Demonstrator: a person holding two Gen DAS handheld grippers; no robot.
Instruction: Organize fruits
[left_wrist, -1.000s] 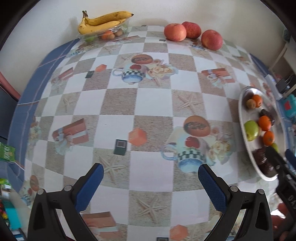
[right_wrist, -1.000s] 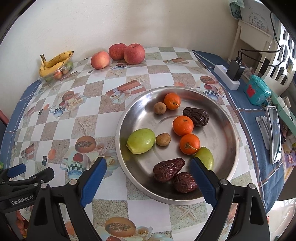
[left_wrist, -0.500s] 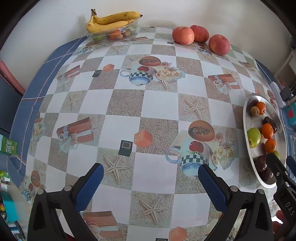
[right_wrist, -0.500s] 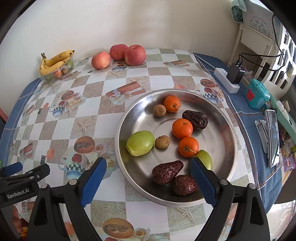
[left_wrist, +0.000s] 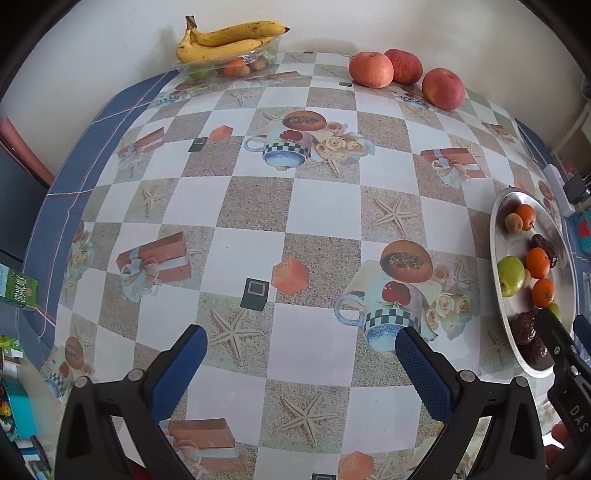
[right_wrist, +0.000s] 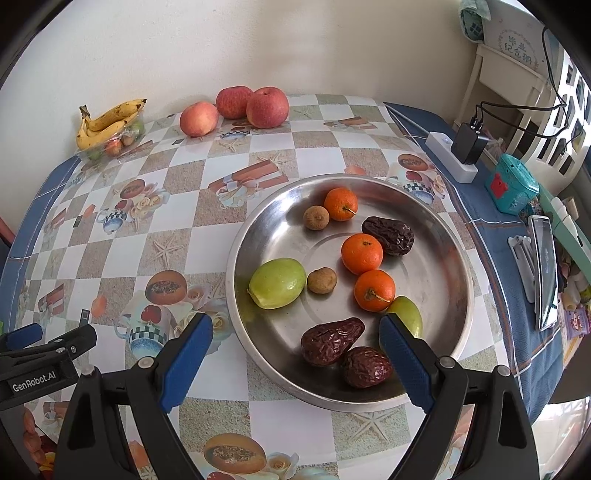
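Two grippers hang spread and empty above the table with the checkered printed cloth (left_wrist: 258, 229). The right gripper (right_wrist: 295, 354) is over the near rim of the round shiny metal tray (right_wrist: 436, 236), which holds three small orange tangerines (right_wrist: 362, 253), wrinkled dark red dates (right_wrist: 330, 341) and a green oval fruit (right_wrist: 277, 282). The left gripper (left_wrist: 301, 363) is over bare cloth, left of the tray.
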